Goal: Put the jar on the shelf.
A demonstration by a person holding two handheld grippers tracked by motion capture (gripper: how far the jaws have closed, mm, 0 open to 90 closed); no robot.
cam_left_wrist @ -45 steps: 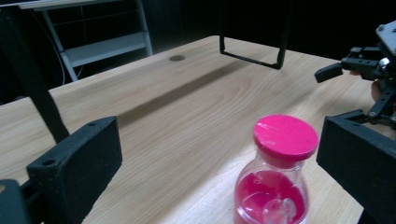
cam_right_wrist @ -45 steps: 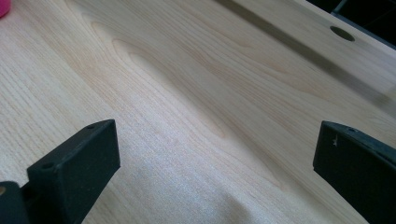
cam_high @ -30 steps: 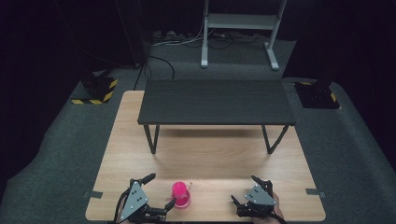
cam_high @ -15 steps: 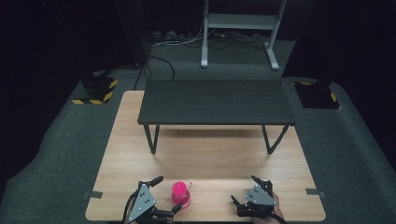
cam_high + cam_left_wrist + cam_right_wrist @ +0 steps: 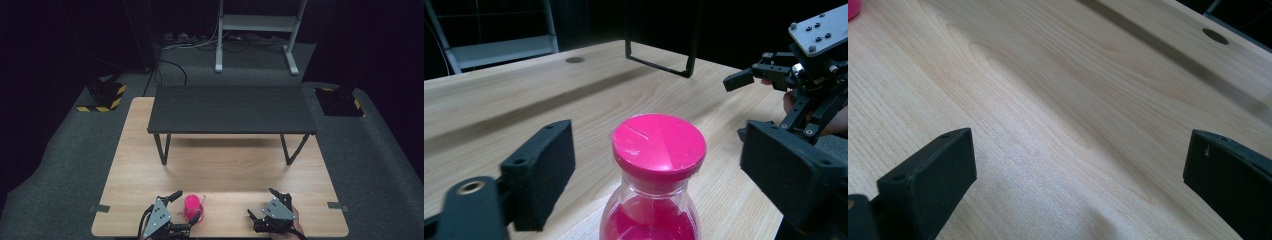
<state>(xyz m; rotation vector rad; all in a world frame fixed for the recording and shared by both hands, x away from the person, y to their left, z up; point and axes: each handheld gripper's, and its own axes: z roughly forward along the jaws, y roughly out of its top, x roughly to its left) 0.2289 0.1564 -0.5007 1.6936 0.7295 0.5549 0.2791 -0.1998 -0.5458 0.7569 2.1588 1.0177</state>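
The clear plastic bottle with pink drink and a round pink cap (image 5: 658, 150) stands upright, so its long axis points straight up, and it sits right between the 2 black pads (image 5: 540, 172) of your left gripper (image 5: 176, 211). The jaws have just been closing in on it, but a gap shows on both sides of the cap, so the pads are not pressing yet. The bottle is near the front edge of the light wooden table (image 5: 225, 165), close to you. Your left hand is far nearer to it than your right. Your right gripper (image 5: 264, 205) hangs well apart over bare wood with its jaws wide and nothing in them. Farther back stands a small dark bench with thin black legs (image 5: 232, 107). Grey carpet (image 5: 65, 165) lies around the table in a dark room.
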